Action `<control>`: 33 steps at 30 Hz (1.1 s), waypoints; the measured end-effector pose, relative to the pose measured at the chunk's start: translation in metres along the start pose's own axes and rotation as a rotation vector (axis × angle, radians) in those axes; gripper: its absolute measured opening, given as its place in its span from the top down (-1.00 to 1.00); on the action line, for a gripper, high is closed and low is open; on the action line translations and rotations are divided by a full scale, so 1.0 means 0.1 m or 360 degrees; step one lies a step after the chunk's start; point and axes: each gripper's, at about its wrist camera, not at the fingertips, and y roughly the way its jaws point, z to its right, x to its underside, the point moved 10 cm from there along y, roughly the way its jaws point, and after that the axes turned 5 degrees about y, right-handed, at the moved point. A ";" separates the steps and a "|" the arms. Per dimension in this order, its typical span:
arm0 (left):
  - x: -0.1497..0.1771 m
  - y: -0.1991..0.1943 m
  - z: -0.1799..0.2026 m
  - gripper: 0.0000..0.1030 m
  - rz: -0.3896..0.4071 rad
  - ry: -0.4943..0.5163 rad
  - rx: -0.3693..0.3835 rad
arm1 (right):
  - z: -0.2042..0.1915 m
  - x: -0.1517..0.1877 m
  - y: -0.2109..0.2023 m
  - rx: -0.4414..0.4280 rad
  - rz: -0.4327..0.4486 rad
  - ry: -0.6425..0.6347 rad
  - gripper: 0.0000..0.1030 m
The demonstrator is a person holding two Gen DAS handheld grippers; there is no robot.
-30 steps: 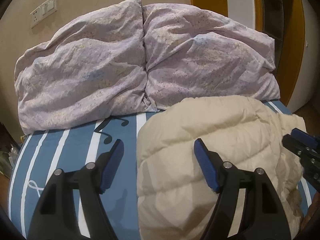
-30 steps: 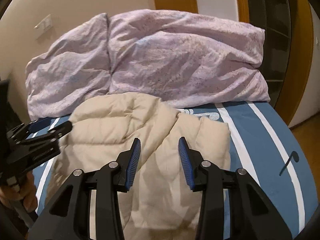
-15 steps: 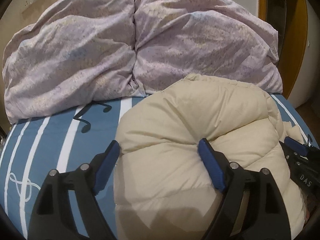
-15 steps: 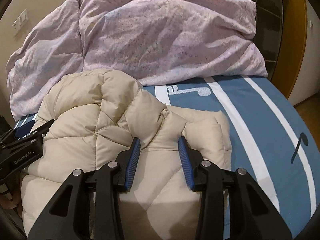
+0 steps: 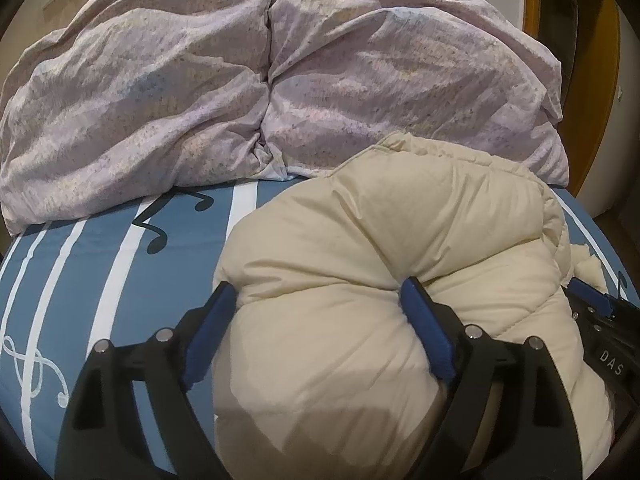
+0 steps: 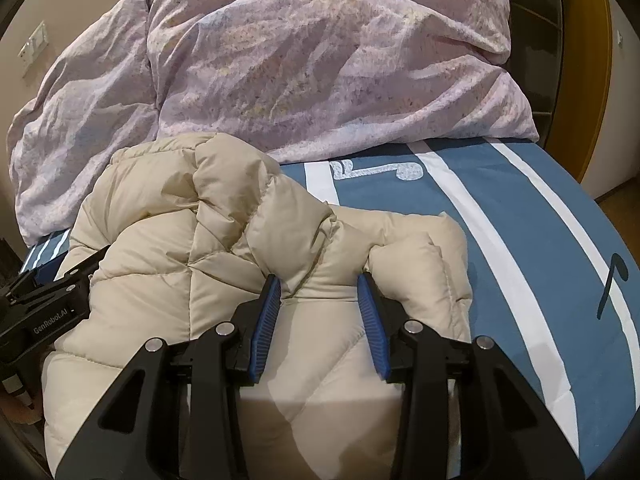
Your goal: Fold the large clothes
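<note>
Two grippers | left gripper (image 5: pixel 316 308) opening, astride puffer jacket (image 5: pixel 400 248) (cream) | right gripper (image 6: pixel 318 300) pinching jacket fold

Quick count of what's around: one cream puffer jacket (image 5: pixel 360 280) bunched up on one bed (image 6: pixel 500 240), which has a blue sheet with white stripes. Two lilac pillows (image 5: pixel 132 100) side by side at the head of it, the second one (image 5: pixel 400 92) touching the first along the middle seam. Two claws total, a left claw (image 5: pixel 316 308) and a right claw (image 6: pixel 318 300), each with two blue pads, so four pads. On the sheet I can count two black music notes in the left view and one more black note in the right view. One wall switch plate (image 6: pixel 34 46), maybe more, hard to tell.
</note>
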 end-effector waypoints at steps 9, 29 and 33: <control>0.01 0.06 0.00 -0.70 -0.0010 -0.0015 0.0003 | 0.00 0.00 0.02 -0.0008 0.0001 0.0009 0.17; 0.05 0.15 0.03 -0.77 -0.0037 0.0011 -0.0036 | 0.01 0.01 0.04 -0.0036 0.0015 0.0058 0.15; 0.05 0.16 0.02 -0.78 -0.0037 0.0013 -0.0038 | 0.02 0.01 0.04 -0.0043 0.0018 0.0068 0.15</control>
